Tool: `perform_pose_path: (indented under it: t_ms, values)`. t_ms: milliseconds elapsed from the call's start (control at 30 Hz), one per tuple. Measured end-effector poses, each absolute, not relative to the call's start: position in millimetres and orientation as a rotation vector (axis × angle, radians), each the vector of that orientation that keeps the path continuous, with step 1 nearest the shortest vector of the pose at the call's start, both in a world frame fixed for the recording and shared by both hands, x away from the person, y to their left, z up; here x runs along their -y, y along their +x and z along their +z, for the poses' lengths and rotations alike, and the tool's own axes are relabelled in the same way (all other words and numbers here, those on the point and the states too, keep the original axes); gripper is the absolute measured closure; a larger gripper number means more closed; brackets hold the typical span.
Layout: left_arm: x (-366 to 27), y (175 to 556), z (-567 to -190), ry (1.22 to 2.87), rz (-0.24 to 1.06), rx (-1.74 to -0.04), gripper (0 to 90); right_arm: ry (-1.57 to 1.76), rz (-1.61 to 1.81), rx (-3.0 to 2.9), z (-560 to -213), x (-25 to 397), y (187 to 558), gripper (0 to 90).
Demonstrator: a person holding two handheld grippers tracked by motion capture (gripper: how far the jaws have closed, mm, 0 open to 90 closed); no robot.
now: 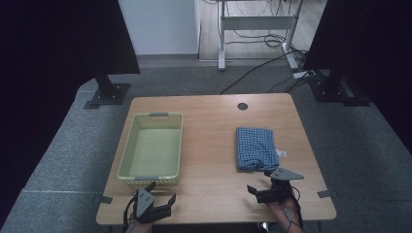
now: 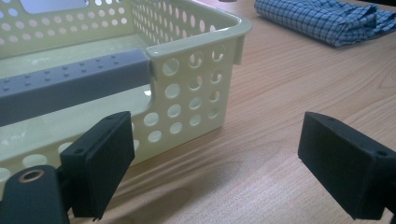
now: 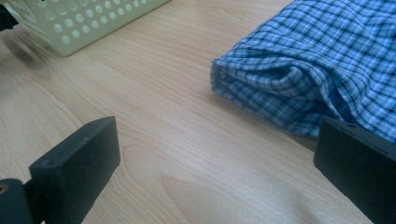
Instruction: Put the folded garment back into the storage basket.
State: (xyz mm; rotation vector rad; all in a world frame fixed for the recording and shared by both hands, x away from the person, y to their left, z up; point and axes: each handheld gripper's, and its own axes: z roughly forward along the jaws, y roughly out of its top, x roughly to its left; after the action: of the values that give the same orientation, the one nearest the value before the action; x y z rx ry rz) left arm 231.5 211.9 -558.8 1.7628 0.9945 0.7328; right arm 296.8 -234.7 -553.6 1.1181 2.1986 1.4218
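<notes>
left gripper (image 1: 161, 194) jaws gape beside basket (image 2: 196, 70); high view shows its rim handles.

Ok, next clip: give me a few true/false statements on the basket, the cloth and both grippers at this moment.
1. The basket is empty. True.
2. The folded checked cloth lies inside the basket. False: it lies on the table, to the basket's right.
3. The left gripper is open and holds nothing. True.
4. The right gripper is shut on the cloth. False: its jaws stand apart at the cloth's near edge, gripping nothing.
5. The cloth is plain red. False: it is blue and white check.
</notes>
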Motion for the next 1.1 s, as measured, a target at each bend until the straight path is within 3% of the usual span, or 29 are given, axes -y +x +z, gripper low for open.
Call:
perform_pose_path:
  t_ms: [1100]
  values:
    - [-211.4, 231.7, -559.3, 1.774, 0.735, -0.993, 11.0, 1.058, 1.418, -2.287, -546.0, 226.9, 293.0, 0.0]
